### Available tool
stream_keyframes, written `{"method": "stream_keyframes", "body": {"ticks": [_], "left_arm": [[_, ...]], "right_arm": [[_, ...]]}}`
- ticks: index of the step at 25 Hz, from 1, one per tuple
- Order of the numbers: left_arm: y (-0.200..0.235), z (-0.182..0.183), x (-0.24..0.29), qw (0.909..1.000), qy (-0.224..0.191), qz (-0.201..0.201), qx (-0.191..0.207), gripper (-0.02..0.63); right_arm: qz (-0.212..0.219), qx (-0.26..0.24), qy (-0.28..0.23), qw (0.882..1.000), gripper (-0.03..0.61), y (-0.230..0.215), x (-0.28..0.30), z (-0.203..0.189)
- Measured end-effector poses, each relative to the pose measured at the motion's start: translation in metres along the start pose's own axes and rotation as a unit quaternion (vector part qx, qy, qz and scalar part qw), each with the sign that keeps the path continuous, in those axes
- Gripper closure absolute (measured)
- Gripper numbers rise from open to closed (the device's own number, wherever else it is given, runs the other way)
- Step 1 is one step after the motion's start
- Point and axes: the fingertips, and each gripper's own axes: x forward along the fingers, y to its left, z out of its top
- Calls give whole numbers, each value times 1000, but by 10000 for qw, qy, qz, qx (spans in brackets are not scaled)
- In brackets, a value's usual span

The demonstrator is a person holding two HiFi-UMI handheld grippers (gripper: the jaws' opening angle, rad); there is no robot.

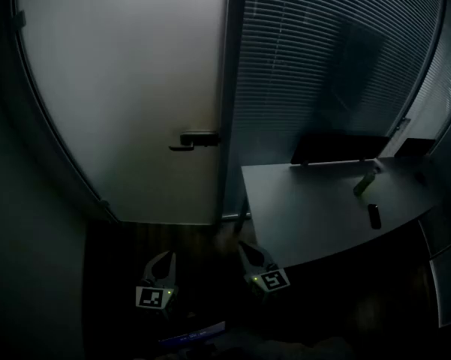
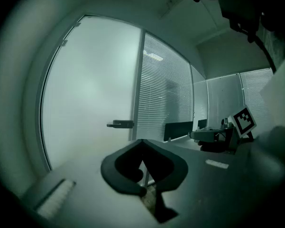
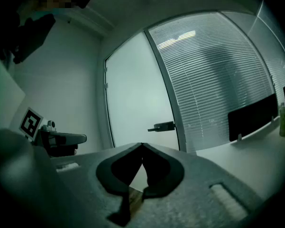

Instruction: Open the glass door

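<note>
Approach is being carried out: neither gripper is touching the door. At the left of the head view, the glass door [image 1: 127, 88] is showing as a frosted panel and appears to be sitting shut in its frame, with hinges [image 2: 64, 42] along its left edge. Below it, the left gripper [image 1: 164, 256] is hovering low over the dark floor, well apart from the door. The left gripper view is showing its jaws pressed together at the tips with nothing between them.

The door handle [image 1: 195, 139], a dark lever, is projecting at the right edge of the panel, above and between the two grippers. The right gripper [image 1: 245, 247] is hovering just beside the near corner of the tabletop [image 1: 308, 208]. Its own view is showing its jaws likewise meeting at the tips and gripping nothing.

Further right, a slatted blind [image 1: 323, 66] is covering the fixed glazing. The tabletop is carrying a dark monitor [image 1: 338, 148], a small bottle [image 1: 364, 182] and a small dark object [image 1: 374, 216].

Judged from this, the next move is calling for one gripper to rise and advance to the lever, part its jaws around it or bear on its top, press it down, then swing the panel about its hinges. Whether the door is opening inward or outward cannot be told.
</note>
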Motion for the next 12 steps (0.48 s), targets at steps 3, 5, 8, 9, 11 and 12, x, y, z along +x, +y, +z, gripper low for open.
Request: {"method": "stream_keyframes", "body": {"ticks": [3, 5, 8, 9, 11, 12], "left_arm": [[1, 0, 2, 10000, 0, -14, 37, 611], [2, 1, 3, 10000, -6, -29, 29, 611], [1, 2, 2, 10000, -20, -64, 55, 611], [1, 2, 1, 9999, -23, -69, 84, 611], [3, 2, 0, 9999, -11, -66, 130, 611], [5, 1, -1, 9999, -8, -73, 133, 611]], "right_arm": [[-8, -6, -27, 10000, 577, -1, 2, 0], [-13, 57, -86, 9999, 577, -2, 3, 2], [-22, 165, -190, 9997, 577, -1, 1, 7], [-40, 175, -196, 9996, 577, 0, 1, 7], [-77, 162, -182, 9997, 577, 2, 1, 8], [-85, 139, -173, 9997, 577, 4, 2, 7]]}}
